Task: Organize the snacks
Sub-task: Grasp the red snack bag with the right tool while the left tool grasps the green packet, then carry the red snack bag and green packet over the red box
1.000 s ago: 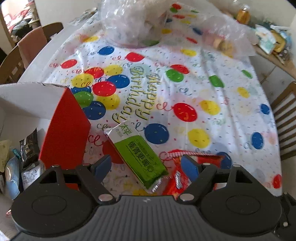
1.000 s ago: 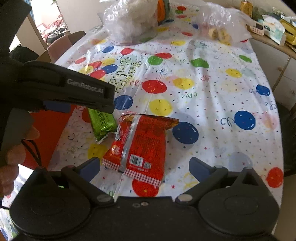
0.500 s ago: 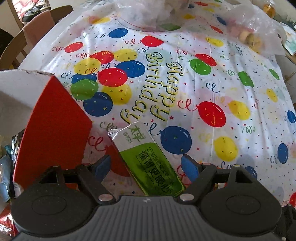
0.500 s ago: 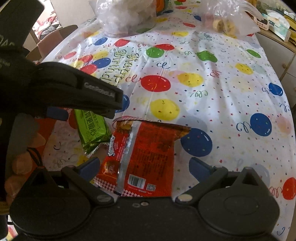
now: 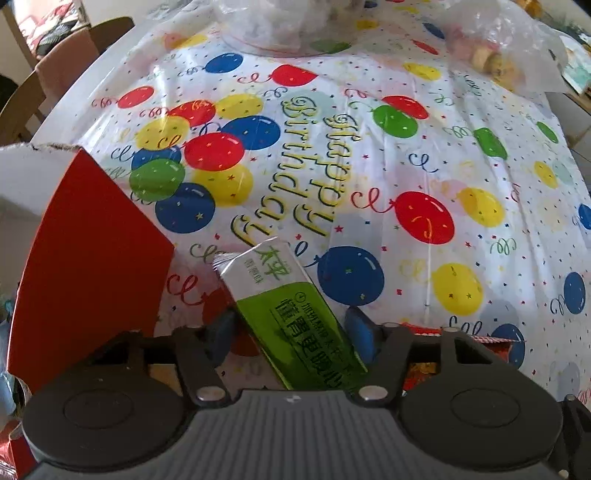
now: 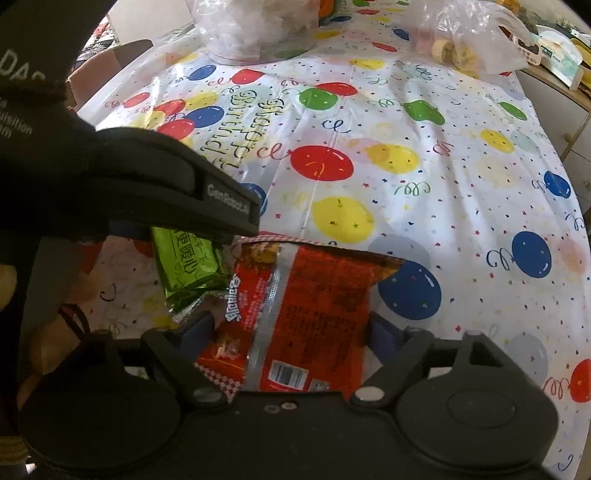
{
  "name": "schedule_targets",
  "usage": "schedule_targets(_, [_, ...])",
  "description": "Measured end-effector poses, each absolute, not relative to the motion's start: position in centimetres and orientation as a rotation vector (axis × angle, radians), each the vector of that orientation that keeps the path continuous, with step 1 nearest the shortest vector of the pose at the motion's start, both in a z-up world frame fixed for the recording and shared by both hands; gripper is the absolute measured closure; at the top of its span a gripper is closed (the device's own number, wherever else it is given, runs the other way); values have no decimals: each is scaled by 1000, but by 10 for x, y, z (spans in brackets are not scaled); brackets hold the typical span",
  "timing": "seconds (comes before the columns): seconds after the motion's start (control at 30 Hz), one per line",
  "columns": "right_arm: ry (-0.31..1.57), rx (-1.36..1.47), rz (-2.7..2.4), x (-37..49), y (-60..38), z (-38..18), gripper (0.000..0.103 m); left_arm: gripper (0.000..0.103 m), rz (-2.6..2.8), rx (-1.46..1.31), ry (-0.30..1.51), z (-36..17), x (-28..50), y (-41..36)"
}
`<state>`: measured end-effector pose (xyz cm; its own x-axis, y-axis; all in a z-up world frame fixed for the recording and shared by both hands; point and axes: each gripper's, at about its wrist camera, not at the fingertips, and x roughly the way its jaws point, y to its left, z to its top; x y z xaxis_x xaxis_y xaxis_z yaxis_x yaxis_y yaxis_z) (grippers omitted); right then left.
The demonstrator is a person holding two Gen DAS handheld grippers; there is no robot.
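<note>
1. Snacks are what this moment turns on, and two packets lie side by side near the near edge of the counter [image 5: 424, 155], on its balloon-print cloth.
2. At the near left corner stands a red box [image 5: 92, 273] with its white flap up. A few wrapped items show inside, cut off by the frame, so I cannot tell what they are.
3. Just right of the box lies the green packet [image 5: 295, 314], angled away toward the far edge. The left tool [image 5: 290, 330] straddles it, jaws partly open with one blue pad on each side. Whether the pads touch the wrapper I cannot tell, since the tool body hides the packet's near end.
4. Next comes the red packet [image 6: 306, 306], seam side up and touching the green packet's near corner. The right tool [image 6: 291, 328] brackets it with jaws spread wide, not visibly pinching.
5. The step in hand looks like a double pick-up, each tool lined up on its own packet.
6. The next move calls for closing on the wrappers, lifting clear, then carrying them left into the box, probably one after the other.
7. Along the far edge sit clear plastic bags [image 6: 255, 26], their contents too blurred to name.
</note>
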<state>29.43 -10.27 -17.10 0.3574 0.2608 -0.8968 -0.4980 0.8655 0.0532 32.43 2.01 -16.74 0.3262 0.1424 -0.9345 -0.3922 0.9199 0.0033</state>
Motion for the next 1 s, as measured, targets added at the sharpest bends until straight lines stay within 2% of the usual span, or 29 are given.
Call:
schedule_targets(0.07, [1092,-246,492,293,-103,-169,28,51,344,-236,1186,-167,323,20])
schedule_targets(0.2, [1097,-216,493,292,-111,-165,31,59,321,-236,1184,-165,317,22])
schedule_targets(0.7, [1067,-160,433,252,-150,-132,31,61,245,-299,1162,-141,271,18])
schedule_targets(1.0, [996,-133,440,213,-160,-90,31,61,149,-303,1095,-101,227,11])
